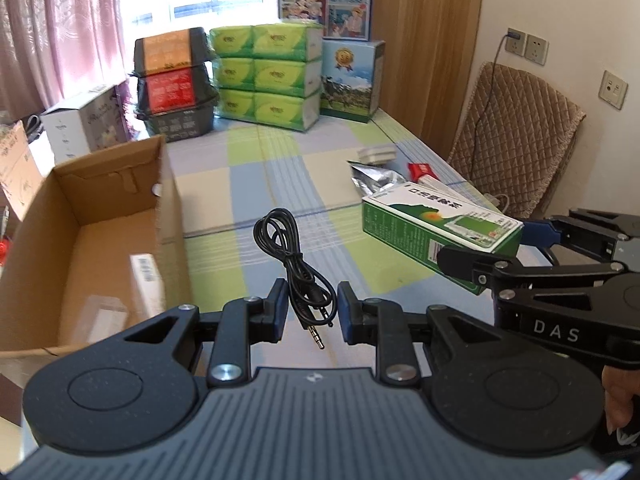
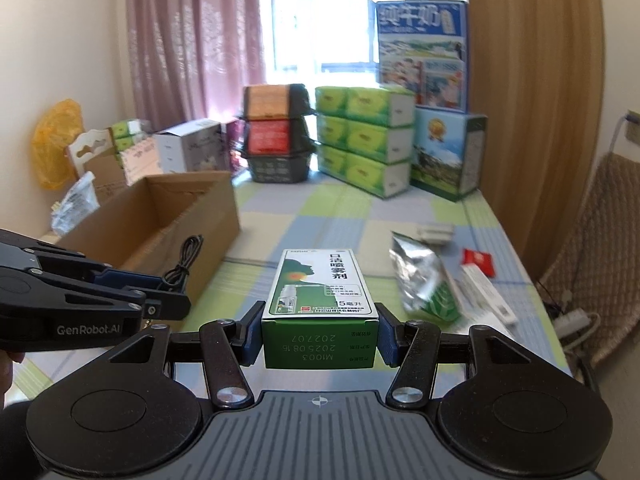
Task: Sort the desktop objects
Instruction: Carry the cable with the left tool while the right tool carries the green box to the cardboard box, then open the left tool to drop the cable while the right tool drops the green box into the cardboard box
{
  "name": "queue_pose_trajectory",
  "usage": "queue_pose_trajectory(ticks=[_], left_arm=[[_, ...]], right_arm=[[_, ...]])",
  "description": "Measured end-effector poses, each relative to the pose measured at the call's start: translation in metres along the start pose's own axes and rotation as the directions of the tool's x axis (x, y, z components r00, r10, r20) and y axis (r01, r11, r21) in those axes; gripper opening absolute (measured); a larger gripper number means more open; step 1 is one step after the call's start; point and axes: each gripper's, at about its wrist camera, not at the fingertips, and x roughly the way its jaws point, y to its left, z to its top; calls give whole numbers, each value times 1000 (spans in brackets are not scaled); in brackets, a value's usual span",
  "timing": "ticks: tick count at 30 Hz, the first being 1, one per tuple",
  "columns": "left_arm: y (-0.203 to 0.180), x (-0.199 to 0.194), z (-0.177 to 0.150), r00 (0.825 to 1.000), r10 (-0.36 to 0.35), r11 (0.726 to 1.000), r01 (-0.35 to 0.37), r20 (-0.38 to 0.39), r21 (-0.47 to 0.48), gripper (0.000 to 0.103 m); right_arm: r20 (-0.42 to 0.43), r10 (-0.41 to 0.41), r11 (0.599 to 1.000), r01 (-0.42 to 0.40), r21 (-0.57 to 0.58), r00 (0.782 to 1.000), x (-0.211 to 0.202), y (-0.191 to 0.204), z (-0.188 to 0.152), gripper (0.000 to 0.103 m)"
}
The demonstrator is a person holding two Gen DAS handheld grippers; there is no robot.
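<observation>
The carton already holds a couple of small boxes; still left on the table beyond it are the foil pouch, a red packet and the cable

Left gripper: jaws part open around the cable, not yet gripping

Right gripper: jaws clamped on the green box, held right of the carton

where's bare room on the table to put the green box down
Free: the checked cloth between the cardboard box and the foil pouch, up to the tissue packs. Crowded: the right edge near the pouch, and the near middle where the black cable lies.
</observation>
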Motion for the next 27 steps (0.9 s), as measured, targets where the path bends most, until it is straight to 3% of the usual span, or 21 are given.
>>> queue_pose_trajectory(ticks=[15,21,27], left_arm=[[122,-38,11,989,148,987,-148,-8,-53,21],[167,-28,6,980,192,979,-195,-54,-55,21],[197,-5,-1,979,182,979,-190,-91,-81,23]], right_arm=[[30,211,975,-209,-79,977,49,101,58,52],[3,262,960,-261,-99,965,81,136,69,52],[-38,279,955,-282,-91,959,118,157,66,52]])
